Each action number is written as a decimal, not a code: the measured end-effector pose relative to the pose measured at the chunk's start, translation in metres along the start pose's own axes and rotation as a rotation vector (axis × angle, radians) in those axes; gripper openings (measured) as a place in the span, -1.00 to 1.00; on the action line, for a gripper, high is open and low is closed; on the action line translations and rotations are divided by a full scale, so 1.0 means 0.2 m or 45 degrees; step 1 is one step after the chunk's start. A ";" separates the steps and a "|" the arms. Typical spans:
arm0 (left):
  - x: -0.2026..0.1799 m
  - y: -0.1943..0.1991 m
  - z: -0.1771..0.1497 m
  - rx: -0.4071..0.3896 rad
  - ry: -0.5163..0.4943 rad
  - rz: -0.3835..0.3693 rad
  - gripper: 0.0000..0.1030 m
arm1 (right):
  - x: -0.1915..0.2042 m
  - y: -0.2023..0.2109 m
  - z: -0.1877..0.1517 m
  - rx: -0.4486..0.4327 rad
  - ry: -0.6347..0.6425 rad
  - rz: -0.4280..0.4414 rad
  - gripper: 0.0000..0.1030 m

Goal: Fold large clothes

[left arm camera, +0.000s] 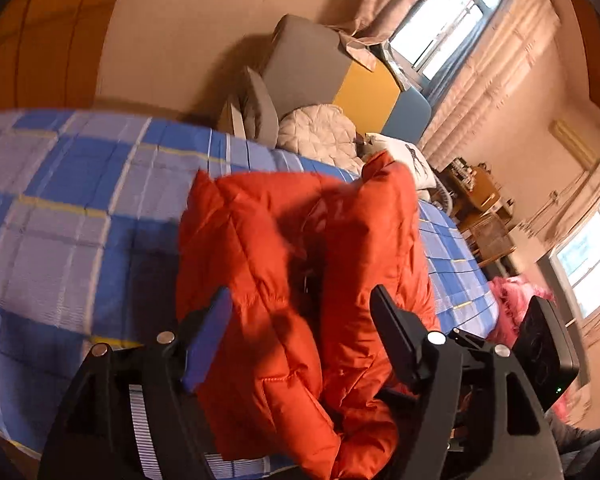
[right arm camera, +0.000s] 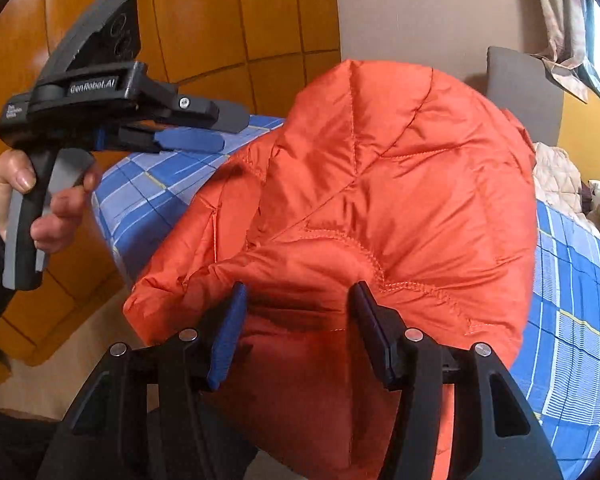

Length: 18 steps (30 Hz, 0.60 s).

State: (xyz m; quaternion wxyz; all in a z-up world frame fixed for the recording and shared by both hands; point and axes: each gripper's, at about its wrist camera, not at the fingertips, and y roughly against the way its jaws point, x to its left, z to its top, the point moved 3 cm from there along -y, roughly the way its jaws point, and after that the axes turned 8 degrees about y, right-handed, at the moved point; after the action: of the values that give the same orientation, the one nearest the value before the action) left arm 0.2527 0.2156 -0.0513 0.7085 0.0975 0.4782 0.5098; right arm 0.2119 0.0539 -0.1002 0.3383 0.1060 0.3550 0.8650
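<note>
An orange quilted puffer jacket (left arm camera: 268,264) (right arm camera: 400,184) lies bunched on the blue plaid bed (left arm camera: 80,200) (right arm camera: 572,300), near its edge. In the left wrist view my left gripper (left arm camera: 302,306) hovers over the jacket, jaws wide apart and nothing pressed between them. Seen from the right wrist, a hand holds the left gripper (right arm camera: 232,128) in the air left of the jacket, clear of the cloth. My right gripper (right arm camera: 300,304) has a thick puffy fold of the jacket filling the gap between its pads. Its body (left arm camera: 540,344) shows at the right edge.
A wooden wardrobe (right arm camera: 220,20) stands close behind the bed's left side. Pillows and a white quilt (left arm camera: 320,132) pile against the grey and yellow headboard (left arm camera: 312,64). A pink cloth (left arm camera: 516,300) lies at the bed's far side, and a cluttered desk (left arm camera: 480,192) stands beyond.
</note>
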 end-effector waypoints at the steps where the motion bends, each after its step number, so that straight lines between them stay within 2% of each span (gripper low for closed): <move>1: 0.01 -0.02 -0.01 0.005 0.012 -0.024 0.37 | -0.02 -0.02 -0.01 0.003 0.005 0.002 0.08; 4: -0.03 -0.09 -0.01 0.006 -0.032 -0.054 0.37 | 0.01 -0.04 -0.01 0.018 0.025 0.007 0.08; 8: -0.12 -0.13 -0.02 0.004 -0.168 -0.068 0.37 | 0.07 -0.09 -0.01 0.032 0.058 0.010 0.08; 13: -0.13 -0.20 -0.01 0.045 -0.236 -0.024 0.36 | 0.13 -0.17 0.00 0.042 0.103 0.019 0.08; 14: -0.13 -0.21 0.00 0.051 -0.243 -0.017 0.30 | 0.14 -0.17 0.01 0.044 0.110 0.018 0.08; 17: -0.13 -0.26 0.00 0.072 -0.259 0.025 -0.35 | 0.14 -0.22 0.03 0.051 0.116 0.017 0.08; 18: -0.11 -0.27 -0.01 0.071 -0.255 0.025 -0.45 | 0.14 -0.22 0.03 0.052 0.125 0.014 0.08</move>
State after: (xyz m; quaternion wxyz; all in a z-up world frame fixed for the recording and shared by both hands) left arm 0.2847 0.1720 -0.0721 0.7446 0.1723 0.4181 0.4910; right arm 0.2160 0.0988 -0.1286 0.3134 0.0723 0.3883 0.8636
